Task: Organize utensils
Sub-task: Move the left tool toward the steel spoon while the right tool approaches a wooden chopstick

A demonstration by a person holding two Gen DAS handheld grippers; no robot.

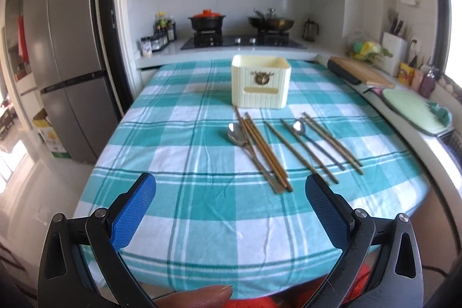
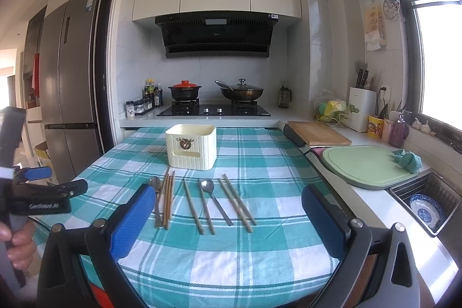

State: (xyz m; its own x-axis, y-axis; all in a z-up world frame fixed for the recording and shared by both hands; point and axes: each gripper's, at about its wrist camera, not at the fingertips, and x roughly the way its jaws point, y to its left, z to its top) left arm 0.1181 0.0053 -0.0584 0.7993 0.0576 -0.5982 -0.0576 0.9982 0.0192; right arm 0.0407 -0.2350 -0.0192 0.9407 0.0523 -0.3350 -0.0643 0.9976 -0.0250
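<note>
Nearest the lens, the left hand-held gripper (image 1: 231, 186) and the right hand-held gripper (image 2: 228, 198) both hang released, blue pads wide apart, grasping nothing, above the near edge of the surface (image 1: 202, 221). On its teal checked cloth the cream holder (image 1: 260, 85) stands at the far side; just in front lie the brown chopsticks (image 1: 267, 152) touching a spoon (image 1: 237, 134), then greyer chopsticks (image 1: 300, 152) and a second spoon (image 1: 299, 126). Judged best: pinch one piece mid-shaft, tip it upright, lower it into the holder. Behind, the fridge (image 1: 69, 54), then the stove (image 1: 242, 41).
</note>
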